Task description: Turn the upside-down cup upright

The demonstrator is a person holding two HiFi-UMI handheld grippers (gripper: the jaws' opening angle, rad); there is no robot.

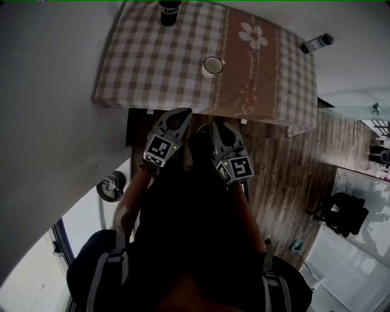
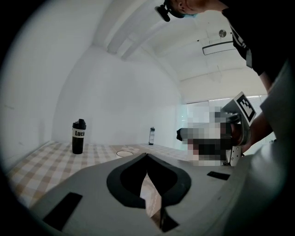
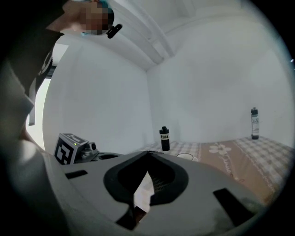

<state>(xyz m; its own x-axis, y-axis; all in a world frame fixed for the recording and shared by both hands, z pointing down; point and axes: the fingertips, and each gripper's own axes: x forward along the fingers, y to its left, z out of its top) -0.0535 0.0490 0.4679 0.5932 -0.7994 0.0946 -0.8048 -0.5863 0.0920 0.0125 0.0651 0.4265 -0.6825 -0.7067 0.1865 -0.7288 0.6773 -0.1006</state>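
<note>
both grippers are shut tight with nothing in them: left gripper (image 1: 181, 113) and right gripper (image 1: 217, 124) sit side by side just short of the table's (image 1: 122, 91) near edge, over wood floor (image 1: 286, 164), pointing at it. the cup (image 1: 212, 65) is about mid-table, right on the seam where the checked cloth meets the brown band, well apart from both grippers. honestly can't tell from these views which way up it is. there's loads of bare cloth round it on every side, so it's open from the near edge. a black bottle (image 1: 170, 12) stands at the far edge and a small bottle (image 1: 317, 42) at the far right corner, both well away from the cup. the black bottle's white band reads "luck", and the rest wraps out of sight. there's script by the flower (image 1: 253, 35) print, too small to read.
</note>
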